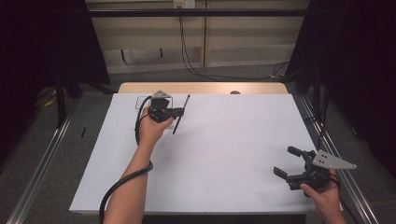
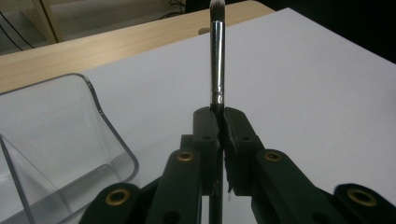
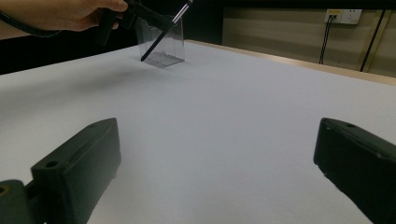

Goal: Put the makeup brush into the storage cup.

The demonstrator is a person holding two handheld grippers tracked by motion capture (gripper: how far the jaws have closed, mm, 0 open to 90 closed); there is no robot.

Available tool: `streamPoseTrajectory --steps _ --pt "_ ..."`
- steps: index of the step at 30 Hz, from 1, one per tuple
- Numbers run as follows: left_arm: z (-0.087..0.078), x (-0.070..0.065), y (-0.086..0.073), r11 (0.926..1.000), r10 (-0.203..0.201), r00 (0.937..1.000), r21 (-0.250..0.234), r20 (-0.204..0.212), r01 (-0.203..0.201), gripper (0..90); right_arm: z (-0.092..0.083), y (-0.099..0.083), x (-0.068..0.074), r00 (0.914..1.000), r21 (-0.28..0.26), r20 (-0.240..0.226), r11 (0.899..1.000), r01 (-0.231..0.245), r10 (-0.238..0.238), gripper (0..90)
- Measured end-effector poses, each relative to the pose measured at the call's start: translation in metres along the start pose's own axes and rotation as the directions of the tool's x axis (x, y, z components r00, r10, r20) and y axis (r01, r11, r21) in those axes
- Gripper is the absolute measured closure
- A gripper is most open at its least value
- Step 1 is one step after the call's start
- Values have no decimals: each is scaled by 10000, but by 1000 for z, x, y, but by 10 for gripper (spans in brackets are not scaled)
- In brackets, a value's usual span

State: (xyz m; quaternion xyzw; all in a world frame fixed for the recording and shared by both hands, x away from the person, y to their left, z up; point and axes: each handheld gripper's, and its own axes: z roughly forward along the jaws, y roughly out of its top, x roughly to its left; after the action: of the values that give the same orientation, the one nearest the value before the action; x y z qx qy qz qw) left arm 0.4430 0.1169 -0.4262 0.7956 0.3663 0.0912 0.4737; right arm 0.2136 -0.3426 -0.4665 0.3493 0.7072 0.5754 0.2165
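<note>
While the left claw (image 1: pixel 179 112) hangs over the far-left part of the counter (image 1: pixel 224 158), toward eleven o'clock from its middle in the high view, its jaws are clenched on a slim makeup brush (image 1: pixel 181 114). In the left gripper view the brush (image 2: pixel 217 56) rises straight out from between the two pressed jaws, its silver ferrule and pale bristle tip pointing away toward the counter's far wooden edge (image 2: pixel 93 44). From above, the brush leans, tip toward twelve o'clock and handle end toward six, clear of the white sheet. A clear plastic holder (image 2: pixel 56 144) stands just beside the claw, at its nine o'clock in the left gripper view; in the high view its faint outline (image 1: pixel 141 101) sits near the sheet's far-left corner, close to both the left and far edges. The right claw (image 1: pixel 289 163) is held low near the counter's near-right corner, at about four o'clock, its jaws released and spread wide with nothing between them. In the right gripper view the two jaws frame a broad bare stretch of white sheet, with the holder (image 3: pixel 163 44) and the brush (image 3: pixel 166 30) well apart at eleven o'clock. Between the two claws the whole middle of the sheet lies open, as does the near-left part.
</note>
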Motion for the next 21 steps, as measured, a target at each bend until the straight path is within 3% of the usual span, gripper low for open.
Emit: streamPoseTrajectory --steps 6,21 --pt "-3 -1 0 9944 -329 9993 -1006 -175 310 842 -1 0 0 10000 0 20 10000 -8 8 3" --pt "-9 -5 5 9716 -314 9986 -2357 -429 204 842 -1 0 1 10000 4 31 10000 14 -14 3"
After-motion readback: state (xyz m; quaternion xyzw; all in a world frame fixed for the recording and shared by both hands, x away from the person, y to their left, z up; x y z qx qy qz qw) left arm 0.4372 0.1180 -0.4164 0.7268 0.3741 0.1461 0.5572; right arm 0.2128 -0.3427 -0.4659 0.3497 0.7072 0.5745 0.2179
